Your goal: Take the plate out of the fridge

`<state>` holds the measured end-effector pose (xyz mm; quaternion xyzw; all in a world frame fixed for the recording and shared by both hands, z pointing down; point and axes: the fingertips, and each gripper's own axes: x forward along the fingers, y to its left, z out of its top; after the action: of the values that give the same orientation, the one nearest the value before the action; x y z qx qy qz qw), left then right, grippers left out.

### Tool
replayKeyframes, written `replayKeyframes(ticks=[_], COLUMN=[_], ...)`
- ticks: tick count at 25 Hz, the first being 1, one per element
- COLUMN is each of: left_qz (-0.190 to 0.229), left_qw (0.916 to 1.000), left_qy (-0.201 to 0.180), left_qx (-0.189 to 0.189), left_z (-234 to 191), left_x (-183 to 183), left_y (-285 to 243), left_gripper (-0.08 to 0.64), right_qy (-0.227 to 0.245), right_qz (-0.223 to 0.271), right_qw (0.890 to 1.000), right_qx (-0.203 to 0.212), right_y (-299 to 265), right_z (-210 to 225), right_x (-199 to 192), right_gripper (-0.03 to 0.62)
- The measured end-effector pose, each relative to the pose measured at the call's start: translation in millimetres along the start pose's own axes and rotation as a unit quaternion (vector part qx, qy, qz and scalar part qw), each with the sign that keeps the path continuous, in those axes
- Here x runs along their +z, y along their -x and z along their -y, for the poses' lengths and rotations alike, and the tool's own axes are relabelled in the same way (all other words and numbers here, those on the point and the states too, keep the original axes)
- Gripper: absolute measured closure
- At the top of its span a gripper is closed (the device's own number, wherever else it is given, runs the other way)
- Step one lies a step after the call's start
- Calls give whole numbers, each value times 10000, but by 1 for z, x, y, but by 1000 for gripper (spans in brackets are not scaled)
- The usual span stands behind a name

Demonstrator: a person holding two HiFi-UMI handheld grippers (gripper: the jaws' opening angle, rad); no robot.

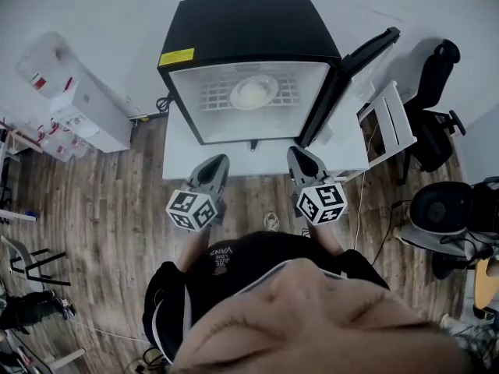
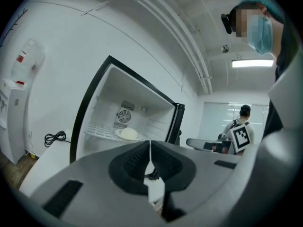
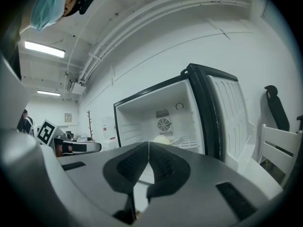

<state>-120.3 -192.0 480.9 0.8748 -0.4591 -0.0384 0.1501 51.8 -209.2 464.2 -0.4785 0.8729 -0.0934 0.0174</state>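
A small black fridge (image 1: 249, 22) stands open on a low white platform, its door (image 1: 351, 72) swung to the right. On its wire shelf lies a white plate (image 1: 253, 92) with a pale round lump on it; the plate (image 2: 129, 134) also shows in the left gripper view and, partly hidden by the jaws, the plate (image 3: 165, 139) shows in the right gripper view. My left gripper (image 1: 216, 164) and right gripper (image 1: 299, 157) hang side by side in front of the fridge, short of its opening. Both are shut and hold nothing.
A white water dispenser (image 1: 78, 104) stands at the left wall. A white folding chair (image 1: 390, 123) and a black office chair (image 1: 433, 100) are to the right of the door. A black cable (image 2: 54, 137) lies on the platform left of the fridge. The floor is wood planks.
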Motion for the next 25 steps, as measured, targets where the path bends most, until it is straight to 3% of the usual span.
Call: replayKeyframes(ticks=[25], left_qz=[253], left_qw=[9980], left_qy=[-63], left_qx=[574], left_z=[-25], left_x=[8], left_y=[-88], left_gripper=[541], right_qy=[250], right_qz=[-301], right_qw=[9954], right_qx=[878], right_y=[-81], right_z=[60], right_x=[4], right_gripper=[580])
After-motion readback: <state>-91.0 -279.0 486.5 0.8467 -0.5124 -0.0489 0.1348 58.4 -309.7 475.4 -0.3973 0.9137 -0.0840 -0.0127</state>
